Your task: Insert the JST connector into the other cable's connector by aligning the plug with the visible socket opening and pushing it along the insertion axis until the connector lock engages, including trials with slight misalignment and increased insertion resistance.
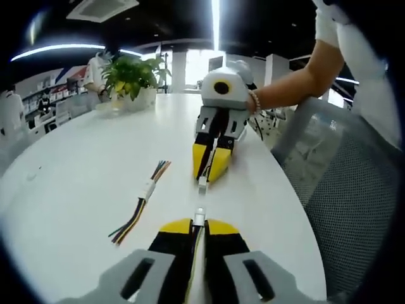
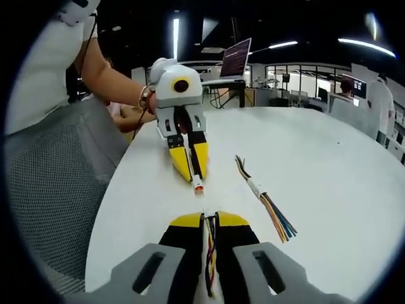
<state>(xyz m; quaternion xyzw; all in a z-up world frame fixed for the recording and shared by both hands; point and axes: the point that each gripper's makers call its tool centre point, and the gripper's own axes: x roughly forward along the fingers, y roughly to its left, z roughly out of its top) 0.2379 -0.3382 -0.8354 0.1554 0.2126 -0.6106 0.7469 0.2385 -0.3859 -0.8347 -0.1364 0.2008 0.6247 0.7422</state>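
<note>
In the left gripper view my left gripper (image 1: 199,223) is shut on a cable whose white connector (image 1: 200,216) sticks out past the yellow jaw tips. Facing it, my right gripper (image 1: 207,177) is shut on the other cable, whose small connector (image 1: 202,183) points back at mine. A short gap separates the two connectors, roughly in line. In the right gripper view my right gripper (image 2: 209,216) holds coloured wires, and the left gripper (image 2: 195,177) opposite holds a white and red connector (image 2: 198,186).
A spare joined cable (image 1: 149,190) (image 2: 256,187) with coloured wires lies on the white round table (image 1: 82,164). A potted plant (image 1: 130,76) stands at the far side. A mesh chair (image 1: 354,190) sits past the table edge, and an open laptop (image 2: 235,60) stands beyond.
</note>
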